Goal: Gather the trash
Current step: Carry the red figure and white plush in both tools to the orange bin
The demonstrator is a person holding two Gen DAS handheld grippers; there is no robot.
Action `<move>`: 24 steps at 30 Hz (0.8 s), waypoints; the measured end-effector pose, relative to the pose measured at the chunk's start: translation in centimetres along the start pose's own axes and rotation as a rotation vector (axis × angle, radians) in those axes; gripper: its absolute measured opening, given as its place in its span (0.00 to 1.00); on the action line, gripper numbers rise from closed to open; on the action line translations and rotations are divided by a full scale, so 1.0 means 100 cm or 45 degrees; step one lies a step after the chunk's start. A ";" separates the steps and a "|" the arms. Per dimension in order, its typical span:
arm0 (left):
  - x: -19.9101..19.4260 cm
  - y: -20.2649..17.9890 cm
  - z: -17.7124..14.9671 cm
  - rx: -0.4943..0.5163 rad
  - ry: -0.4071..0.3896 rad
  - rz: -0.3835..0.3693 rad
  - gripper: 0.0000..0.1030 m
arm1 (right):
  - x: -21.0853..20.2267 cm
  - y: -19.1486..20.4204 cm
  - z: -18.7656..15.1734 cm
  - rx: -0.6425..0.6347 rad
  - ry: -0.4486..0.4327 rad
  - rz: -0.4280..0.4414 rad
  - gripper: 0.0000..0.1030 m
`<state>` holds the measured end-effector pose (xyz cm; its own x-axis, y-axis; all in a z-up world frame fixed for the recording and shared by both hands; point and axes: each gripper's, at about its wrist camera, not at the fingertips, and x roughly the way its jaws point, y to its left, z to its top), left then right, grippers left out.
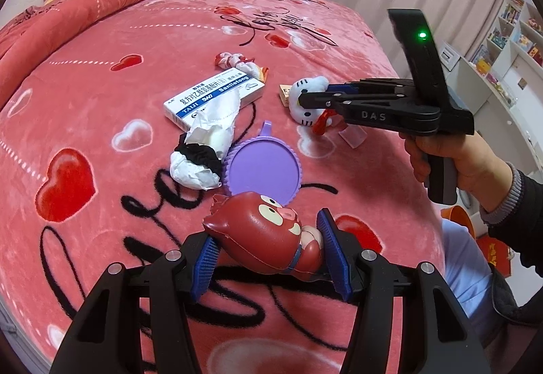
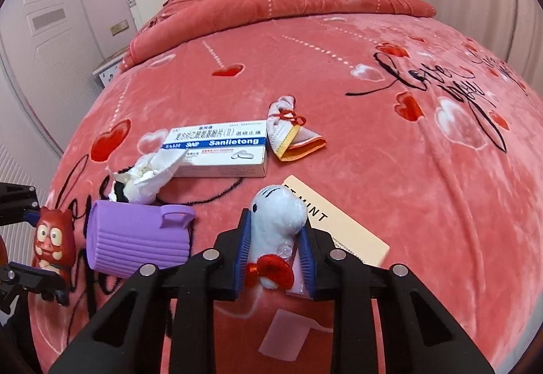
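Left view: the left gripper (image 1: 268, 255) is clamping the red toy (image 1: 261, 235) above the bed (image 1: 101, 102) — keep it level. Right view: the right gripper (image 2: 275, 255) is squeezing the white plush (image 2: 276, 221) — lift straight, clearing the card (image 2: 342, 221).

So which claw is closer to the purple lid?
Left. The left claw, holding the red toy, sits just at the purple lid's near edge; the right claw, shut on the white plush, is farther off.
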<state>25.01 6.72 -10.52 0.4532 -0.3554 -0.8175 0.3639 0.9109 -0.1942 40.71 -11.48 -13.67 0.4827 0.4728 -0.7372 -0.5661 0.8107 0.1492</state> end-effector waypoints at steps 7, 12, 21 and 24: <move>-0.017 -0.012 -0.005 0.000 -0.018 0.009 0.56 | -0.054 0.018 -0.015 0.039 -0.050 0.114 0.25; -0.039 -0.031 -0.016 0.008 -0.034 0.019 0.56 | -0.103 0.043 -0.047 0.043 -0.039 0.170 0.25; -0.074 -0.088 -0.058 0.032 -0.028 -0.003 0.56 | -0.181 0.084 -0.126 0.069 -0.027 0.167 0.25; -0.083 -0.108 -0.071 0.056 -0.022 -0.013 0.56 | -0.203 0.090 -0.149 0.094 -0.034 0.175 0.25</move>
<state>11.58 1.29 -5.47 0.4633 -0.3686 -0.8059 0.4040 0.8973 -0.1781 15.86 -18.97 -7.16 0.4224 0.5894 -0.6886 -0.5777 0.7605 0.2966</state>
